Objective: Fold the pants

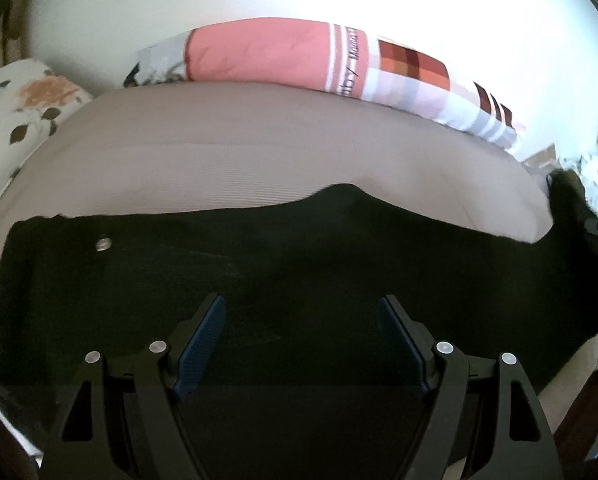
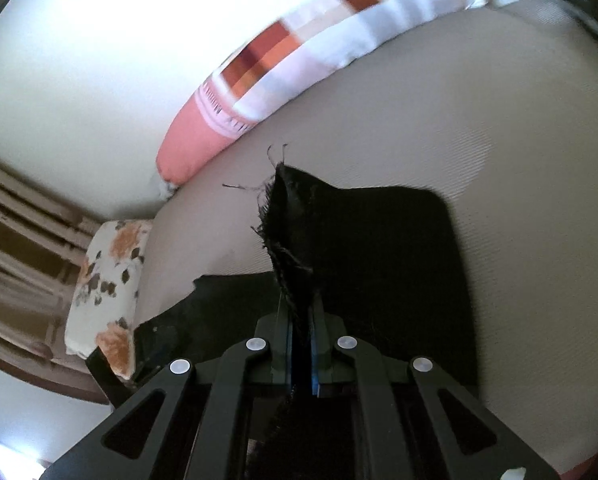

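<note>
Black pants (image 1: 299,264) lie flat across a beige bed (image 1: 219,152), with a metal waist button (image 1: 103,245) at the left. My left gripper (image 1: 301,312) is open and hovers just above the pants, holding nothing. In the right wrist view my right gripper (image 2: 302,320) is shut on the frayed hem end of a black pant leg (image 2: 295,220) and holds it lifted above the rest of the pants (image 2: 399,260) on the bed (image 2: 499,160).
A long pink and checked pillow (image 1: 279,56) lies along the far edge against a white wall; it also shows in the right wrist view (image 2: 299,64). A floral cushion (image 1: 23,100) sits at the left, also seen in the right wrist view (image 2: 107,292).
</note>
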